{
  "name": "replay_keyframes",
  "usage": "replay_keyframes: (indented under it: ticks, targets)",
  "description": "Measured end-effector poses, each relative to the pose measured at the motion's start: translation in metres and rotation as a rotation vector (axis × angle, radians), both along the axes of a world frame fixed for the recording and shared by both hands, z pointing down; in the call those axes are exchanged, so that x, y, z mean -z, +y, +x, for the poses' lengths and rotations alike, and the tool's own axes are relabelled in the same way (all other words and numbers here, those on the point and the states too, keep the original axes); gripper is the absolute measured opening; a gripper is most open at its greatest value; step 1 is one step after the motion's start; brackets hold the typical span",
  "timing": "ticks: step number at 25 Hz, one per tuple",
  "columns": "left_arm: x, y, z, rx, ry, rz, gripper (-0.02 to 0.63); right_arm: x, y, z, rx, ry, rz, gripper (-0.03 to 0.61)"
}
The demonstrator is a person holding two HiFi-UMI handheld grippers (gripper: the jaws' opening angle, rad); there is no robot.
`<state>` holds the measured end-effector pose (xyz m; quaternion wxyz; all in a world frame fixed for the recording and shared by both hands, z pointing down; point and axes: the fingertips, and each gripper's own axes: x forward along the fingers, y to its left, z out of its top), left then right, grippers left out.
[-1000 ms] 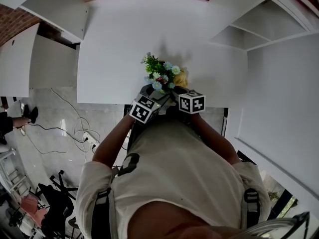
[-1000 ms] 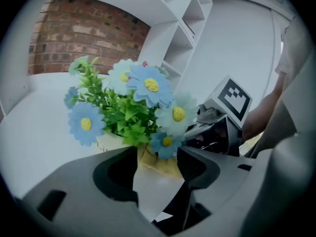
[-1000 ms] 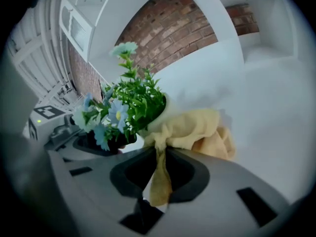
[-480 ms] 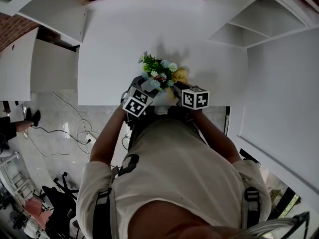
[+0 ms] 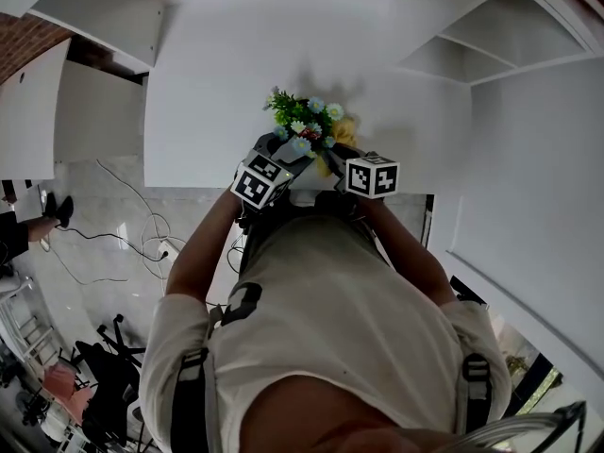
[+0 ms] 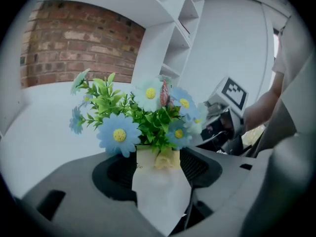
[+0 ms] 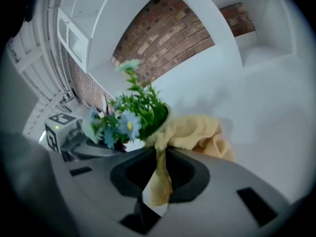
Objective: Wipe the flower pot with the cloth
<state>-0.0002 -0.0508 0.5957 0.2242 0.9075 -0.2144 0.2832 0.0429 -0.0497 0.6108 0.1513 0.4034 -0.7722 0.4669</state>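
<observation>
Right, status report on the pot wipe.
Left gripper clamped on the flower pot, jaws just eased wider. Right gripper pinching the cloth, bunched at the pot's rim under the flowers. Nothing else in the way.

Left gripper (image 6: 160,181) jaws clamped wide, right gripper (image 7: 155,177) pinched

Shows flower pot (image 5: 304,125) near table (image 5: 208,83) edge, flanked by left gripper (image 5: 283,155) and right gripper (image 5: 333,159); cloth (image 5: 343,136) at its right.

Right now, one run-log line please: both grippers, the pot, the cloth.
left gripper: shut on white flower pot of blue daisies | right gripper: shut on yellow cloth | cloth: bunched against pot rim
</observation>
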Motion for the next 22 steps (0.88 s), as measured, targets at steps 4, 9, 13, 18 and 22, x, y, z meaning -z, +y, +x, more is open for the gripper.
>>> replay_keyframes:
  ticks: [4,9,13,18,22]
  targets:
    - [0.000,0.000,-0.005,-0.037,-0.033,0.029,0.285,-0.026,0.009,0.002,0.024,0.058,-0.037,0.069]
    - [-0.004,-0.024,-0.029,-0.054,-0.134,0.096,0.293,-0.022,0.008,0.004,0.041,0.057,-0.027,0.069]
    - [-0.018,-0.041,-0.040,-0.148,-0.250,0.156,0.313,0.000,-0.006,0.008,0.016,0.032,0.020,0.069]
    - [-0.032,-0.051,-0.030,-0.233,-0.294,0.199,0.321,0.021,-0.023,0.011,0.016,0.006,0.081,0.069]
    - [-0.035,-0.047,-0.023,-0.206,-0.248,0.179,0.321,0.011,-0.021,0.007,0.035,0.016,0.076,0.069]
